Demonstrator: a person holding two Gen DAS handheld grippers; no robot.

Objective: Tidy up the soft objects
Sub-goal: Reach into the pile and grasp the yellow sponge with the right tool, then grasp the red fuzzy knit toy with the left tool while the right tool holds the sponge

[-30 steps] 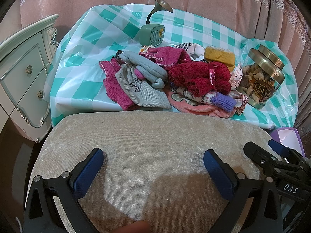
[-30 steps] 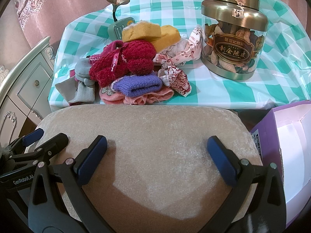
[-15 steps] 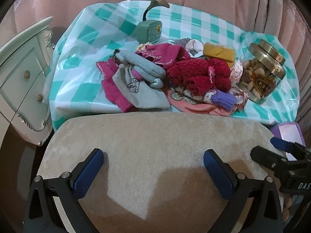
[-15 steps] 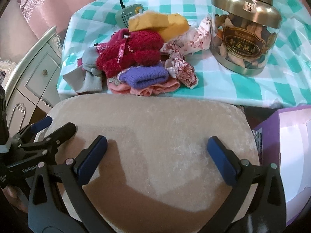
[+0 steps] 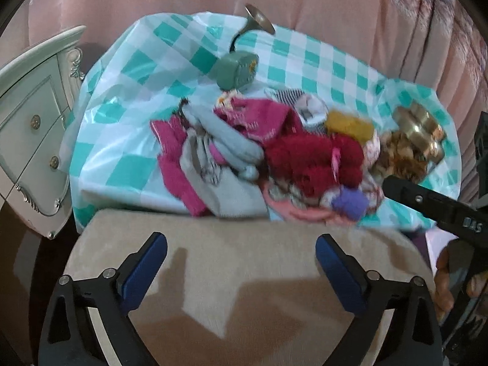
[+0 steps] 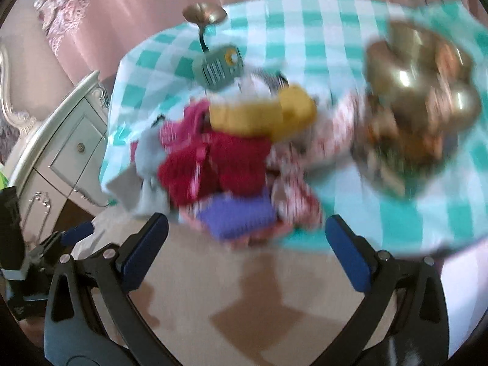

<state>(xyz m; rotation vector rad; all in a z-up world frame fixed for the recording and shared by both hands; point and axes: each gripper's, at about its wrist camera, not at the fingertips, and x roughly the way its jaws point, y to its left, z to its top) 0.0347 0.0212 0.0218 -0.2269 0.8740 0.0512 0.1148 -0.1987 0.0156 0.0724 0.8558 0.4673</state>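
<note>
Left gripper (image 5: 241, 268) closing slightly, empty; right gripper (image 6: 247, 244) gaping wide, empty; heap of knitted soft items (image 5: 265, 158) lying at 12 o'clock; snagging neighbouring pieces risks toppling gold-lidded glass jar (image 6: 418, 106)

Black grippers (image 5: 241, 270), blue pads (image 5: 145, 270), silver screws

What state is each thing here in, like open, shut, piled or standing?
left gripper: jaws closing, nothing between them.
right gripper: open, empty.
pile of knitted gloves and socks: heaped loosely, unsorted.
glass jar: upright, gold lid on.
green horn speaker: standing on the checked tablecloth.
white cabinet: drawers shut.
beige cushion: nothing lying on it.
</note>
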